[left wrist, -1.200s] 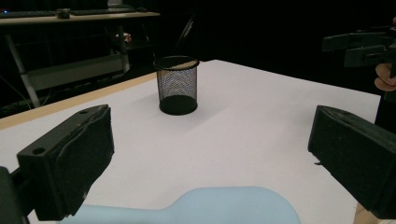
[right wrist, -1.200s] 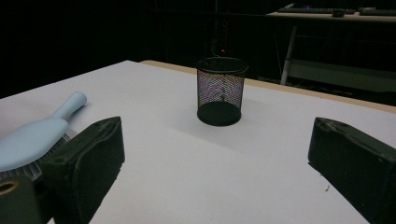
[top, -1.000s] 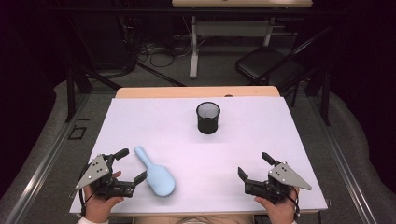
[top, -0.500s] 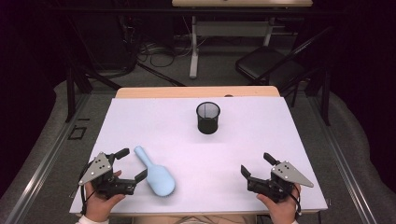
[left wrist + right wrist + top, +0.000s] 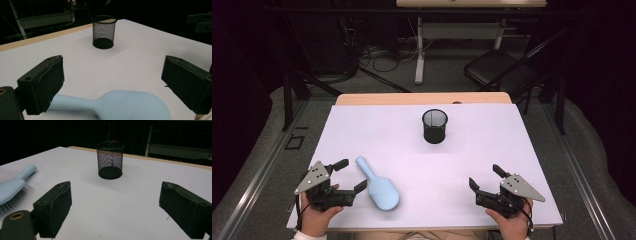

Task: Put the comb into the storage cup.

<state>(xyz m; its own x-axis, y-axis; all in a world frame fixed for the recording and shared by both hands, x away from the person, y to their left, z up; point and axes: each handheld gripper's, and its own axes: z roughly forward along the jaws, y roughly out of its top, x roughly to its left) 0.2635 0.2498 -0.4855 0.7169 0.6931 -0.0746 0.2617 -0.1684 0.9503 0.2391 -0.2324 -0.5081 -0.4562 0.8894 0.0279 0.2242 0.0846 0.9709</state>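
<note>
1. my left claw [image 5: 347, 175] sits low at the near left edge of the white worktop [image 5: 492, 150], its jaws spread wide and gripping nothing.
2. my right claw [image 5: 484, 177] rests at the near right edge, also empty; its jaws have just been closing a little, yet a broad gap remains with only bare worktop between them.
3. the light blue hairbrush [image 5: 378, 186] lies flat, bristles down, just beside my left claw, its handle pointing away toward the far left; from the left gripper view it lies across the space in front of the jaws, not pinched.
4. farther off, the black mesh pen cup [image 5: 434, 126] stands upright near the worktop's middle, well apart from both claws.
</note>
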